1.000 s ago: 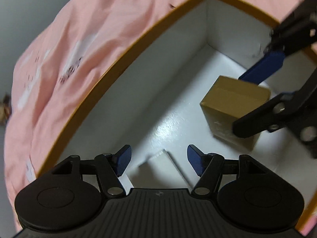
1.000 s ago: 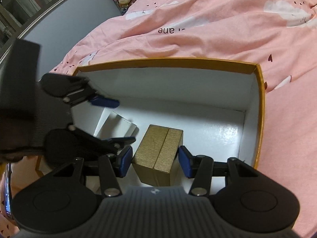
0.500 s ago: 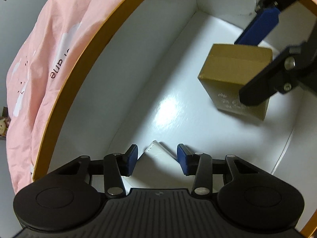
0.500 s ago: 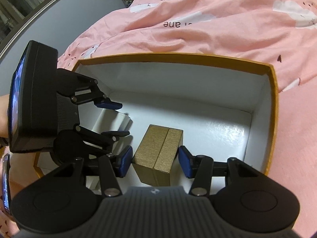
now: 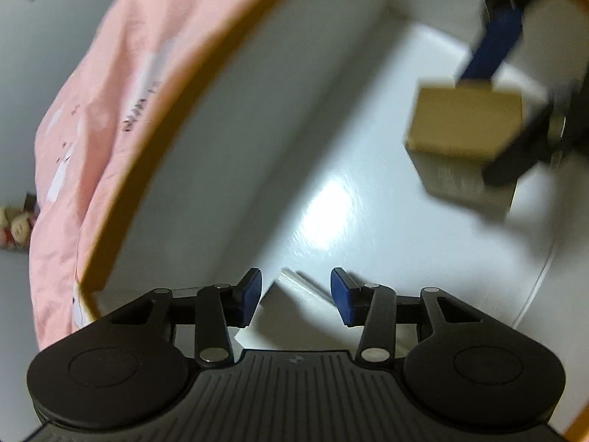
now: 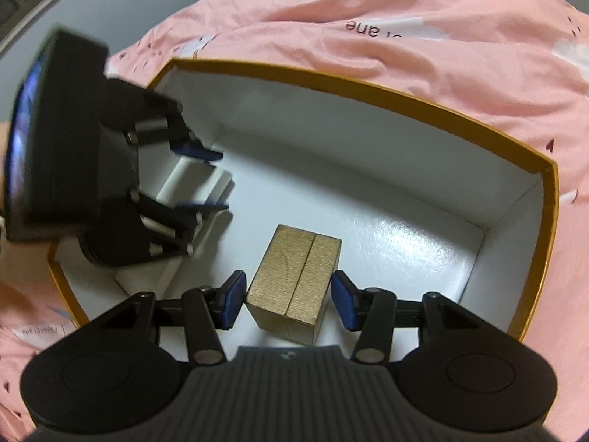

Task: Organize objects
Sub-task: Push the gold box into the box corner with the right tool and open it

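A: big box [image 6: 371,90] sat open on the pink bedspread [image 6: 423,11]; orange rim, white inside; why were both grippers down in it?

B: looked like packing; each straddled one item so it could be set on the floor without tipping; largest item was the brown box [image 6: 294,287], upright near the middle, clear of the walls.

A: right gripper [image 6: 287,302] clamped on it?

B: no; pads sat just beside both faces with slivers of gap, so released, or not yet closed.

A: left gripper [image 5: 296,296]?

B: fingers spread either side of the white box [image 5: 294,305], which lay by the near wall; no contact visible; blur made it hard to be sure.
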A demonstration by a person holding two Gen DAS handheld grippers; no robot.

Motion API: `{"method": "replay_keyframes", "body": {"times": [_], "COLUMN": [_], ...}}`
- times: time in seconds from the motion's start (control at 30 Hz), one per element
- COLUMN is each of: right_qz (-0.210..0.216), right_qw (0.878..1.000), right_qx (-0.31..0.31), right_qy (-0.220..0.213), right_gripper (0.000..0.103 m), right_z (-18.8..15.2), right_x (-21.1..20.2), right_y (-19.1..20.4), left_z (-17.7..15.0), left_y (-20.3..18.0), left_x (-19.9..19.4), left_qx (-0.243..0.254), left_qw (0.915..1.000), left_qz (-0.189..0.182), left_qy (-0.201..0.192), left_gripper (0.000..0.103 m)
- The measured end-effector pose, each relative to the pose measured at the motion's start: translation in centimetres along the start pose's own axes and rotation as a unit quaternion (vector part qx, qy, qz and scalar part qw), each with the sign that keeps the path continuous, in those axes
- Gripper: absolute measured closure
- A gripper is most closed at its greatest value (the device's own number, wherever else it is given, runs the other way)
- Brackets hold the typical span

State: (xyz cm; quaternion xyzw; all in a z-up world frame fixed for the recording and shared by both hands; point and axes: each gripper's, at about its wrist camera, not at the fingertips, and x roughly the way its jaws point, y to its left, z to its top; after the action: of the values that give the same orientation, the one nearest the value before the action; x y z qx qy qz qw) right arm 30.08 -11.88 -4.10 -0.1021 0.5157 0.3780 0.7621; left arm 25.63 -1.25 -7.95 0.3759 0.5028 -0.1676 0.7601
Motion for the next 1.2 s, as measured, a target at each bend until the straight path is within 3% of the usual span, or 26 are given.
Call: {"method": "replay_keyframes", "body": {"times": [0.17, 0.2, 0.27, 0.33, 0.5, 0.7, 1.0, 1.07, 1.13, 1.2], "right_qz": [-0.015, -0.017, -0.026, -0.041, -0.087, -0.087, -0.083, -0.089, -0.115, -0.128], "right_qw": [0.995, 0.993, 0.984, 0.967, 0.898, 0.849, 0.788, 0.775, 0.77, 0.774], "right_qx": [-0.092, -0.115, -0.173, -0.242, -0.415, -0.502, -0.598, -0.615, -0.618, -0.609], "right_qy": [-0.019, -0.025, -0.043, -0.067, -0.116, -0.141, -0.119, -0.116, -0.113, -0.114], "right_gripper": [0.051, 0.051, 0.051, 0.051, 0.051, 0.051, 0.051, 0.056, 0.057, 0.058], "right_z": [0.0, 0.1, 0.4, 0.5, 0.4, 1.8, 2.3, 2.2, 2.4, 2.6], "right_x": [-0.4, -0.7, -1.2, -1.7, -1.2, 1.2, 5.0, 5.5, 6.1, 6.2], "right_y": [1.9, 2.5, 3.9, 5.5, 9.2, 10.6, 11.7, 11.7, 11.6, 11.2], "left_z": [-1.9, -1.1, -2.5, -2.7, -5.6, -8.2, -9.1, -9.2, -9.3, -9.4], "left_y": [2.4, 2.7, 4.1, 6.8, 11.0, 11.8, 11.9, 12.0, 12.1, 12.1], "left_x": [-5.1, -6.2, -7.8, -7.5, -8.6, -7.9, -6.1, -5.8, -5.6, -5.4], "left_qx": [-0.113, -0.13, -0.176, -0.218, -0.303, -0.338, -0.343, -0.345, -0.349, -0.351], "left_qw": [0.9912, 0.9887, 0.9811, 0.972, 0.9471, 0.9325, 0.9283, 0.9272, 0.9256, 0.9244], "left_qz": [-0.036, -0.039, -0.046, -0.06, -0.089, -0.116, -0.134, -0.137, -0.139, -0.141], "left_qy": [-0.058, -0.063, -0.067, -0.064, -0.055, -0.052, -0.048, -0.048, -0.047, -0.047], "left_gripper": [0.051, 0.051, 0.051, 0.048, 0.047, 0.051, 0.053, 0.053, 0.053, 0.053]}}
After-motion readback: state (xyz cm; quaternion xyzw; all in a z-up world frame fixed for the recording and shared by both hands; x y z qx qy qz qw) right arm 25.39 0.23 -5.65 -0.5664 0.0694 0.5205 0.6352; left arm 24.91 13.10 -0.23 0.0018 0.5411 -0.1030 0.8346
